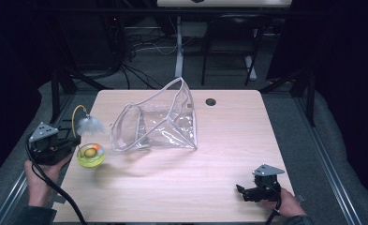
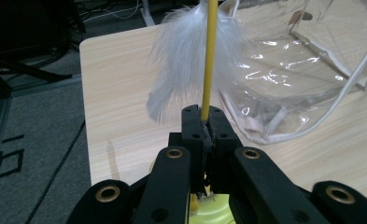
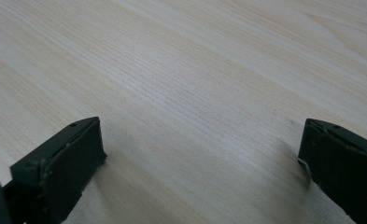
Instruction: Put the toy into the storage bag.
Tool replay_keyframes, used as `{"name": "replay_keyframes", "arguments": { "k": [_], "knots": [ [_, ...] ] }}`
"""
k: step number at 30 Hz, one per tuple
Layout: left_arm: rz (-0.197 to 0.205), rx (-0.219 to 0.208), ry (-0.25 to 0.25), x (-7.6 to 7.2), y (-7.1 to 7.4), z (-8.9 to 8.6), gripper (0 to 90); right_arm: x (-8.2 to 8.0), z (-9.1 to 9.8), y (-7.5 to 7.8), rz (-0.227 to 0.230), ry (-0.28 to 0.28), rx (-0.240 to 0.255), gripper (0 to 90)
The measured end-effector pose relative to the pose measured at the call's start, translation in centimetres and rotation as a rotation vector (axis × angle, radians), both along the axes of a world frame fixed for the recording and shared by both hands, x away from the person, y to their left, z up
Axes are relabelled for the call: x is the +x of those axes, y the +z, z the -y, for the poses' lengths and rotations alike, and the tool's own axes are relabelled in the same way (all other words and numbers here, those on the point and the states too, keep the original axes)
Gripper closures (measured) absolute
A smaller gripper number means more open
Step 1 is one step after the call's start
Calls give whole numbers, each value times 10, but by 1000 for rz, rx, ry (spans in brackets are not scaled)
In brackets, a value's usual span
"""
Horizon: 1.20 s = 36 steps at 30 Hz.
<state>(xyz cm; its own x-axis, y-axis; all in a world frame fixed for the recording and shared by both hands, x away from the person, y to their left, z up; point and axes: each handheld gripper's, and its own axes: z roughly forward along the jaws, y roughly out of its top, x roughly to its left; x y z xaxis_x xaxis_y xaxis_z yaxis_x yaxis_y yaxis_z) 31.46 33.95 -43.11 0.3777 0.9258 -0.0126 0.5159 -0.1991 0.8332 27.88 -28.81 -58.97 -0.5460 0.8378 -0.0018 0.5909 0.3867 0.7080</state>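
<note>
A feather toy hangs at the table's left edge: a thin yellow wand carrying a white feather, joined to a yellow-green round base with an orange ball inside. My left gripper is shut on the yellow wand, just above the base. A clear plastic pouch with white piping lies open in the table's middle, to the right of the feather. My right gripper rests low at the front right, jaws wide apart over bare wood.
The light wooden table has a round cable hole near its far edge. Dark floor, cables and chair legs lie beyond the table. Grey carpet runs along the left side.
</note>
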Motion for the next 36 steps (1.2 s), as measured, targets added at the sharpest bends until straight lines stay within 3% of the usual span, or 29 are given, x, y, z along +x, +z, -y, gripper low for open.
{"name": "replay_keyframes", "arguments": {
  "k": [4,22,36],
  "knots": [
    [2,22,-14,1,9,3,879,0,0,0,0,0,0,0],
    [40,40,-60,7,37,6,879,0,0,0,3,-5,5,0],
    [45,53,-86,12,52,9,879,0,0,0,3,-6,5,0]
  ]
}}
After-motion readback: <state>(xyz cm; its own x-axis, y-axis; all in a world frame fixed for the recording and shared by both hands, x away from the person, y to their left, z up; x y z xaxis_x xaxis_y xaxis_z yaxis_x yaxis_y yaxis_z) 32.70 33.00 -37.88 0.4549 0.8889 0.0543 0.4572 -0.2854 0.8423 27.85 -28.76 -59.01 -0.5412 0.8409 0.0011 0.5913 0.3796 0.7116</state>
